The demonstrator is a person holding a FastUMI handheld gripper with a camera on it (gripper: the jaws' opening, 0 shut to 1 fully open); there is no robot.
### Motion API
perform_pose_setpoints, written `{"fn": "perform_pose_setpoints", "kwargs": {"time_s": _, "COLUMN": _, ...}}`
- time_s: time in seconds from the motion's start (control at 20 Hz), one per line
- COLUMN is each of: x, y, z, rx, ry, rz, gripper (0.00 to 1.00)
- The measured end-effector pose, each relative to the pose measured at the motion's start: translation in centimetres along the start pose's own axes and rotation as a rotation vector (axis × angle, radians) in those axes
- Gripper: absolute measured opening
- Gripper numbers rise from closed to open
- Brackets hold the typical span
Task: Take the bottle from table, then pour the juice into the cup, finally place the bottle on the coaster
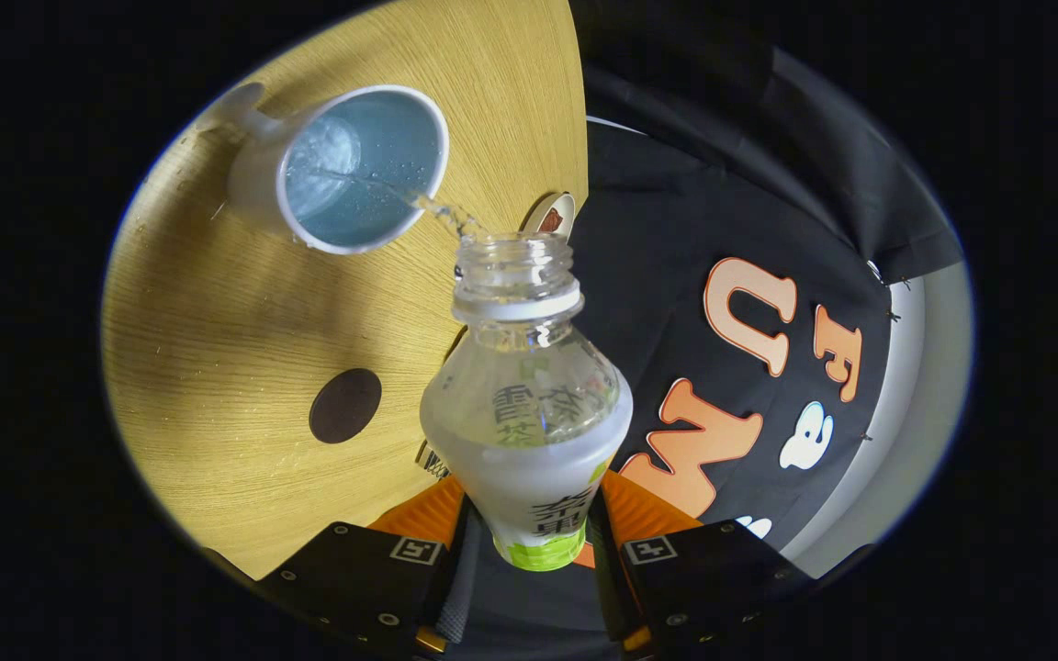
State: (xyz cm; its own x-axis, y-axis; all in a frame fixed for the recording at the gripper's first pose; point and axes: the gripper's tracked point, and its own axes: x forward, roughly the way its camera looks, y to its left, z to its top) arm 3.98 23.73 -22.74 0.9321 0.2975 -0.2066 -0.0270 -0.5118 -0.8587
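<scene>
Bottle: the clear plastic bottle (pixel 526 404) sits between the two fingers, its lower body pinched from both sides, its uncapped neck pointing away from the gripper toward 12 o'clock; it carries a pale label with a green band at the lower end.
Gripper: the gripper (pixel 529 542) is closed on the bottle, a finger pressing each side of the labelled body, so the gap is just the bottle's width.
Tilt: the whole scene is rolled over, with the table to the 9 o'clock side of the bottle and the booth's cloth wall to the 3 o'clock side, so the bottle is tipped for pouring.
Stream: a thin clear stream (pixel 442 209) leaves the bottle's mouth and runs toward 10 o'clock into the cup.
Cup: the white cup (pixel 336 170) stands on the table beyond the fingers, at about 10 o'clock from the bottle's mouth, its handle on the far side; liquid with bubbles shows inside.
Coaster: a dark round coaster (pixel 345 406) lies flat on the table at 9 o'clock from the bottle's body, apart from the cup and with nothing on it.
Table: pale wood-grain table (pixel 217 321), with scattered droplets near the cup.
Small object: a small rounded thing (pixel 555 213) sits at the table's edge just behind the bottle's mouth; what it is I cannot tell.
</scene>
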Motion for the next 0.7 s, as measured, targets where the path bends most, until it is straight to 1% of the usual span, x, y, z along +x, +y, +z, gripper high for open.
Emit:
{"fn": "perform_pose_setpoints", "kwargs": {"time_s": 0.2, "x": 0.0, "y": -0.1, "z": -0.1, "rx": -0.011, "ry": 0.000, "rz": 0.007, "gripper": 0.57}}
{"fn": "perform_pose_setpoints", "kwargs": {"time_s": 0.5, "x": -0.2, "y": -0.8, "z": 0.2, "rx": -0.035, "ry": -0.007, "rz": -0.003, "gripper": 0.57}}
{"fn": "perform_pose_setpoints", "kwargs": {"time_s": 0.7, "x": -0.2, "y": -1.3, "z": 0.3, "rx": -0.076, "ry": -0.014, "rz": -0.010, "gripper": 0.57}}
